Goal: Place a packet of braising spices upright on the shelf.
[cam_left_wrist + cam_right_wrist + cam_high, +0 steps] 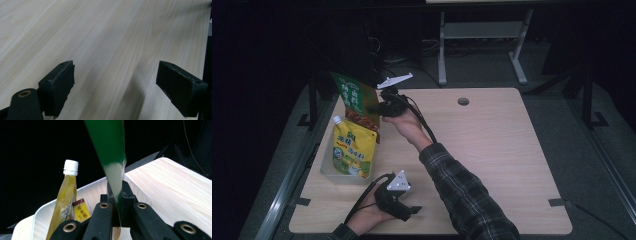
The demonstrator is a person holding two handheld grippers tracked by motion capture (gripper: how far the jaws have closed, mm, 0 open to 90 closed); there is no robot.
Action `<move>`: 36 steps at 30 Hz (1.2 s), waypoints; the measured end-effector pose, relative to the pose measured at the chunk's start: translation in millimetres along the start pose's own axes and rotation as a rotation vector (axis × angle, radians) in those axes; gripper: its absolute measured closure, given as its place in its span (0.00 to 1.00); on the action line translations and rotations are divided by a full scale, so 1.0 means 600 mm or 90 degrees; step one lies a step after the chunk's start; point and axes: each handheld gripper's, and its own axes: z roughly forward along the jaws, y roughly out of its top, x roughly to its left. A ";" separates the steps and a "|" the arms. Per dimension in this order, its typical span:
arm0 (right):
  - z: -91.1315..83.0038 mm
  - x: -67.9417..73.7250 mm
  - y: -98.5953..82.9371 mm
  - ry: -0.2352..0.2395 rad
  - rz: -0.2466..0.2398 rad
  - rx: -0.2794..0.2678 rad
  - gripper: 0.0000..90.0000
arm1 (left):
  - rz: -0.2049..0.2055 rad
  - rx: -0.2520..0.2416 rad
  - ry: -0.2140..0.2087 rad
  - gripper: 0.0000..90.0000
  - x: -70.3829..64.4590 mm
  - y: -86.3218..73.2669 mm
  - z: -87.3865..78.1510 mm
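A green snack pouch [354,100] hangs tilted over the far end of a clear plastic bin [328,170], with my right gripper [379,106] shut on its edge. In the right gripper view the green pouch [112,150] rises edge-on from between the closed jaws. A yellow spouted pouch [352,150] with a white cap [70,167] stands in the bin [42,212]. My left gripper [412,212] rests near the table's front edge. In its own view the left gripper [115,82] stands open over bare wood, holding nothing.
The light wooden table [492,150] has a round cable hole [463,101] at the back. A small red and yellow packet [81,211] lies in the bin beside the yellow pouch. Beyond the far edge are a dark floor and a desk frame [482,35].
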 end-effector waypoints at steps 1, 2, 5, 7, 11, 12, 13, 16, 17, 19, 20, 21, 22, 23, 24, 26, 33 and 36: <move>0.004 0.001 0.000 -0.001 0.000 0.001 1.00 | 0.000 0.001 0.000 0.16 0.000 0.000 0.000; 0.011 0.001 0.001 0.002 -0.002 0.001 1.00 | 0.005 0.005 0.000 0.16 0.002 0.000 -0.001; 0.022 0.004 0.003 -0.003 -0.009 0.002 1.00 | 0.003 0.003 0.001 0.16 0.002 0.000 -0.001; 0.029 0.004 0.004 -0.002 -0.007 0.002 1.00 | 0.006 0.004 0.000 0.16 0.003 0.000 0.000; 0.045 0.006 -0.003 -0.011 -0.014 0.009 1.00 | 0.000 -0.004 -0.002 0.16 0.000 -0.001 0.002; 0.049 0.007 -0.005 -0.013 -0.015 0.015 0.99 | 0.000 -0.004 -0.001 0.16 0.000 -0.001 0.002; 0.053 0.008 -0.007 -0.015 -0.014 0.018 1.00 | 0.001 -0.003 0.001 0.16 0.000 -0.001 0.001; 0.064 0.010 -0.014 -0.014 -0.020 0.029 0.99 | 0.000 -0.001 0.000 0.16 0.001 0.000 0.001; 0.066 0.011 -0.016 -0.016 -0.024 0.031 0.99 | 0.000 -0.001 0.000 0.16 0.001 -0.001 0.001; 0.071 0.012 -0.020 -0.016 -0.026 0.036 0.99 | 0.002 0.001 0.000 0.16 0.001 -0.001 0.002; 0.073 0.013 -0.021 -0.018 -0.029 0.040 0.99 | 0.002 0.001 0.000 0.16 0.001 -0.001 0.002; 0.075 0.013 -0.023 -0.019 -0.032 0.041 0.99 | 0.003 0.002 0.001 0.16 0.002 -0.001 0.002; 0.078 0.013 -0.027 -0.019 -0.036 0.045 0.99 | 0.012 0.010 0.002 0.16 0.003 -0.001 0.000; 0.080 0.014 -0.030 -0.019 -0.035 0.050 0.99 | 0.013 0.010 0.003 0.16 0.004 -0.001 0.000; 0.083 0.014 -0.032 -0.018 -0.040 0.056 0.99 | 0.000 0.000 0.002 0.16 0.001 -0.001 0.002; 0.083 0.015 -0.033 -0.016 -0.042 0.054 0.98 | 0.013 0.011 0.004 0.16 0.004 0.000 0.000; 0.069 0.016 -0.027 -0.020 -0.043 0.043 0.72 | 0.007 0.007 0.001 0.16 0.002 0.000 0.002; 0.061 0.015 -0.025 -0.022 -0.039 0.040 0.64 | 0.010 0.008 0.003 0.16 0.003 0.000 0.003</move>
